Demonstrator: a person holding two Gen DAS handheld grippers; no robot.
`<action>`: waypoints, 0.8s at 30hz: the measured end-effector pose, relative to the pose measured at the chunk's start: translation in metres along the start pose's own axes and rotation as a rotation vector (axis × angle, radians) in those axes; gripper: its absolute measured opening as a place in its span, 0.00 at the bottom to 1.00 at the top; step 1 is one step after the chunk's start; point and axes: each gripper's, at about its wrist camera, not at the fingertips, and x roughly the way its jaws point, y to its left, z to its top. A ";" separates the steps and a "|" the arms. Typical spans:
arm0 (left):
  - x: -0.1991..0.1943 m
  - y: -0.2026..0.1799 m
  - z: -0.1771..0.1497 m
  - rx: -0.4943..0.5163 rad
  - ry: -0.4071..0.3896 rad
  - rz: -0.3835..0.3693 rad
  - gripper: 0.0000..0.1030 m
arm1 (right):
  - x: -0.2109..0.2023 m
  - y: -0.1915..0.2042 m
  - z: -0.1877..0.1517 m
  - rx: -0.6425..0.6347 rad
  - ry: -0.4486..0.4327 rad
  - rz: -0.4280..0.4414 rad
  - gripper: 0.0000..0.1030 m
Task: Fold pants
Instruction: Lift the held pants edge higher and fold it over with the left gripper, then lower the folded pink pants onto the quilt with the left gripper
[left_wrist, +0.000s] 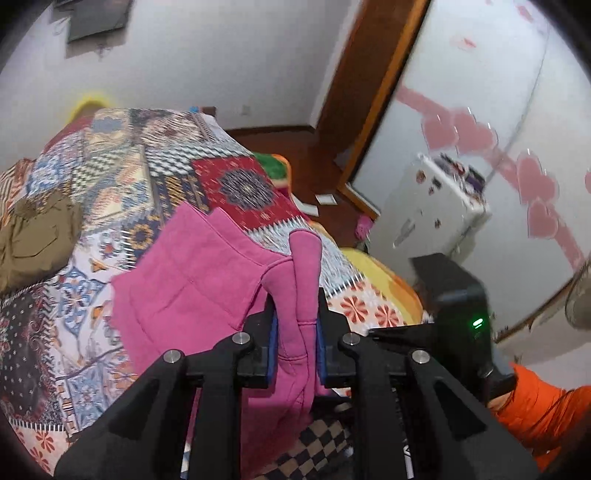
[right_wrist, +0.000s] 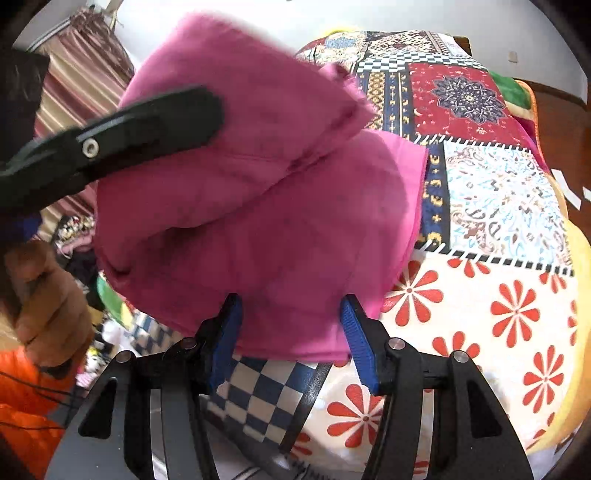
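The left gripper (left_wrist: 297, 332) pinches a bunched fold of the pink pants (left_wrist: 192, 280) between its blue pads, lifting it off the patterned bedspread (left_wrist: 155, 166). The right gripper (right_wrist: 291, 343) stands half-spread, its pads flanking the pants' near edge without pressing.

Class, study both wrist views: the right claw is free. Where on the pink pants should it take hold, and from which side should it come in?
Probably the near folded edge of the pink pants, lying on the patchwork bedspread just ahead of the right claw. Come straight forward from the near side: that edge is flat and layered, so open jaws can straddle it. The left claw already pinches a raised fold.
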 end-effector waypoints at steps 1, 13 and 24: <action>-0.007 0.006 0.002 -0.019 -0.017 0.004 0.16 | -0.006 0.003 0.005 -0.015 -0.013 -0.006 0.51; -0.071 0.052 -0.006 -0.128 -0.166 0.057 0.16 | 0.041 0.034 0.080 -0.157 -0.012 -0.036 0.50; -0.075 0.040 -0.009 -0.097 -0.194 0.008 0.16 | 0.097 0.021 0.081 -0.159 0.150 -0.017 0.50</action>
